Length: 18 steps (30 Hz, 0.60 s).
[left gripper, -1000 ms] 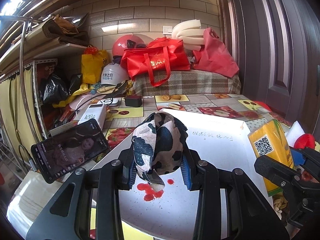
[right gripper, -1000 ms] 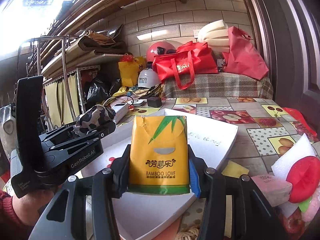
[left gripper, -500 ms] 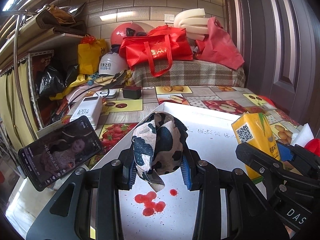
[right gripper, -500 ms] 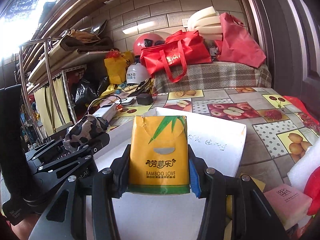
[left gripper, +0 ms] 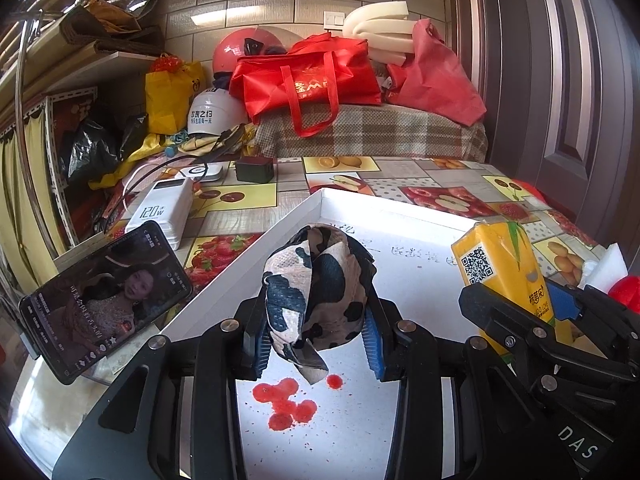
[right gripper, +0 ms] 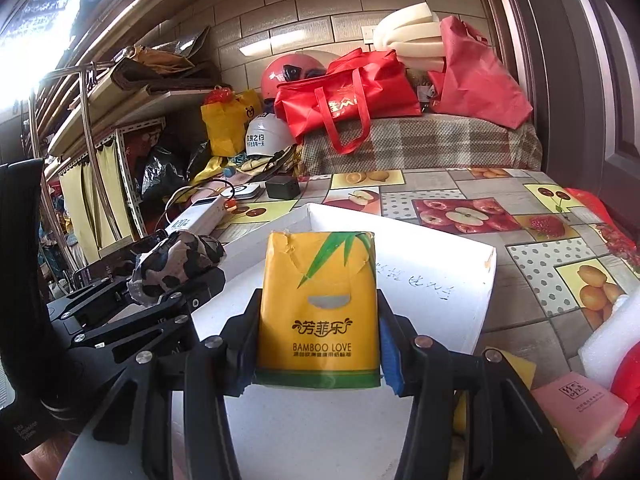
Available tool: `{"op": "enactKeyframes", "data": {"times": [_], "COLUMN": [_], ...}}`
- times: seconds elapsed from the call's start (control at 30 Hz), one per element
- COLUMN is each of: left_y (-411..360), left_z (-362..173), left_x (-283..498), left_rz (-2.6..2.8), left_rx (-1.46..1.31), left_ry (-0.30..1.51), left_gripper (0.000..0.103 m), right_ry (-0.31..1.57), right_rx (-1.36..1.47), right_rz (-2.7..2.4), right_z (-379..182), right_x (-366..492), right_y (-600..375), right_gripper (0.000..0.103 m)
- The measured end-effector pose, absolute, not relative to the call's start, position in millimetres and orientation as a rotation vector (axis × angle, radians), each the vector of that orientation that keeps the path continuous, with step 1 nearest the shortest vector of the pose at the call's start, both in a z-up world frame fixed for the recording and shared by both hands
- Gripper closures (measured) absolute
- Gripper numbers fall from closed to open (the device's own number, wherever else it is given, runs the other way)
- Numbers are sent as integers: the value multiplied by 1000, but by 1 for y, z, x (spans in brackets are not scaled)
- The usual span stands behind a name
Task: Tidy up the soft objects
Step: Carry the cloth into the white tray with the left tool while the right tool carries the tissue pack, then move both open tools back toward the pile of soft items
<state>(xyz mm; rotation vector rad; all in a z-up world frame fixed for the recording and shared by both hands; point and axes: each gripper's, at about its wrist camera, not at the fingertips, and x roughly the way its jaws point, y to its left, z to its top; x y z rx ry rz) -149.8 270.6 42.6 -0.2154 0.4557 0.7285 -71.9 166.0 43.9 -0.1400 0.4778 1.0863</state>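
The fruit-patterned tabletop (left gripper: 248, 196) carries everything, with a plaid-covered bench or bed at its far edge heaped with a red tote bag (left gripper: 308, 76) and rolled white foam (left gripper: 376, 24). On the tabletop lies a shallow white cardboard tray (left gripper: 420, 224), its floor marked with faint handwriting and a cluster of red splotches (left gripper: 286, 400) near the close end. Both pairs of tongs hang over this tray, side by side. The right tongs (right gripper: 318, 344) are clamped on an upright yellow soft pack of tissues (right gripper: 318, 304) printed with green bamboo leaves (the words BAMBOO LOVE read clearly on its face); the blue pads press its two sides, and the pack sits above the tray floor toward the tray's right half. The left tongs (left gripper: 316, 336) are squeezed nearly together on a crumpled black-and-cream cow-print cloth (left gripper: 316, 292), which bulges up between the pads while one loose corner dangles just above the red splotches. To the left of the tray, a black smartphone (left gripper: 108, 300) leans propped with a video playing, and beyond it rests a white power bank (left gripper: 162, 208) with a cable. At the right edge of the right wrist view sits a small pink box (right gripper: 580, 404) beside a white foam block (right gripper: 612, 340).
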Motion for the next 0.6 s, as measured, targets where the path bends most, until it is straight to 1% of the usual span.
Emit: {"op": "enactKeyframes", "data": {"times": [0.1, 0.13, 0.17, 0.2, 0.23, 0.27, 0.33, 0.53, 0.6], "left_y": [271, 271, 272, 275, 278, 281, 282, 276, 274], "left_z": [44, 44, 44, 44, 44, 44, 43, 45, 45], "left_x": [-150, -151, -153, -156, -159, -161, -165, -168, -170], "left_rz": [744, 756, 770, 790, 809, 816, 826, 855, 875], "left_rx": [-209, -213, -222, -236, -255, -273, -288, -261, -249], "left_ry": [452, 449, 443, 437, 430, 423, 412, 385, 374], "left_gripper": [64, 57, 45, 37, 21, 11, 4, 4, 1], "right_ry": [480, 486, 494, 501, 510, 517, 516, 490, 483], "right_rx": [-139, -132, -121, -106, -92, -78, -63, -60, -53], "right_rz": [1076, 1073, 1065, 1055, 1051, 1052, 1054, 1045, 1043], "right_z": [44, 44, 43, 43, 43, 43, 43, 44, 45], "right_x": [-71, -69, -66, -63, -61, -58, -57, -62, -62], "right_y": [166, 166, 164, 163, 161, 160, 158, 155, 154], "right_gripper": [52, 49, 43, 39, 32, 26, 22, 21, 20]}}
